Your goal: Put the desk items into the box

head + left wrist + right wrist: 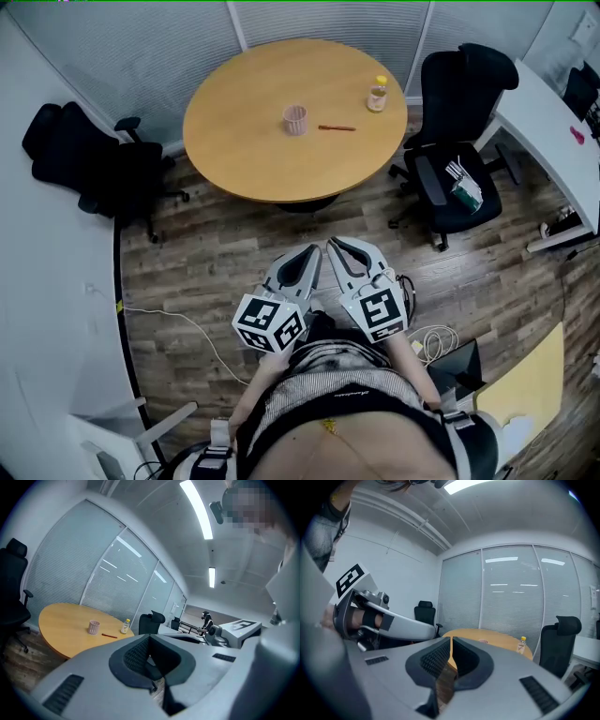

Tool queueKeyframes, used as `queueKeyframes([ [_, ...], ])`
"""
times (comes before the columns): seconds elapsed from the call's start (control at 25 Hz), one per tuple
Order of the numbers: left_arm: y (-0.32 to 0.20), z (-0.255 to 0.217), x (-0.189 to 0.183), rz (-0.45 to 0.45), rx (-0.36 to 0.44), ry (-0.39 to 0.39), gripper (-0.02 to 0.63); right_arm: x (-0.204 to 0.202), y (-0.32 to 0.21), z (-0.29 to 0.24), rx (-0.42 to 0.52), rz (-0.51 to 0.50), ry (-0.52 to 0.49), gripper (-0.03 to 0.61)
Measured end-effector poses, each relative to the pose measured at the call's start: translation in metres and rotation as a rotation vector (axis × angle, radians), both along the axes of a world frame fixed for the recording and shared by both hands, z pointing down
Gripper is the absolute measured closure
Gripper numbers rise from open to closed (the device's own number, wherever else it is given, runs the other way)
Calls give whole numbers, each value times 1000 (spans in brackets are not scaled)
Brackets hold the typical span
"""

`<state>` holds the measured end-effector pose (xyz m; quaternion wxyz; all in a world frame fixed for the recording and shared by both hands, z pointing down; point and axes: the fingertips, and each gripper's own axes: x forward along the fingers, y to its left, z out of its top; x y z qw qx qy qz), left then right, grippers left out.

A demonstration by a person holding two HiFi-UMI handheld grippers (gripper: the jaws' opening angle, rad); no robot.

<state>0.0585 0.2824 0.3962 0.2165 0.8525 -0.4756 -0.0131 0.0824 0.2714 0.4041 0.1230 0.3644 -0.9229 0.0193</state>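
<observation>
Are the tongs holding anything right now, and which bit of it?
Nothing. The left tongs and right tongs are both shut and empty; the pink cup, pencil and bottle sit on the round table.

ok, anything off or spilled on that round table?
Nothing spilled: pink cup and bottle stand upright, pen lies flat between them. Only oddity: a green-and-white item lying on the office chair seat.
</observation>
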Motion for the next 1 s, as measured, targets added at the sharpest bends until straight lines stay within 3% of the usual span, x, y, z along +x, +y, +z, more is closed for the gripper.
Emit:
queueKeyframes([
  [0.52, -15, 10, -42, 34, -11, 12, 612, -41, -11, 13, -15, 48, 12, 549],
  [1.0, -20, 13, -51, 21, -18, 28, 612, -50, -16, 16, -33, 36, 20, 549],
])
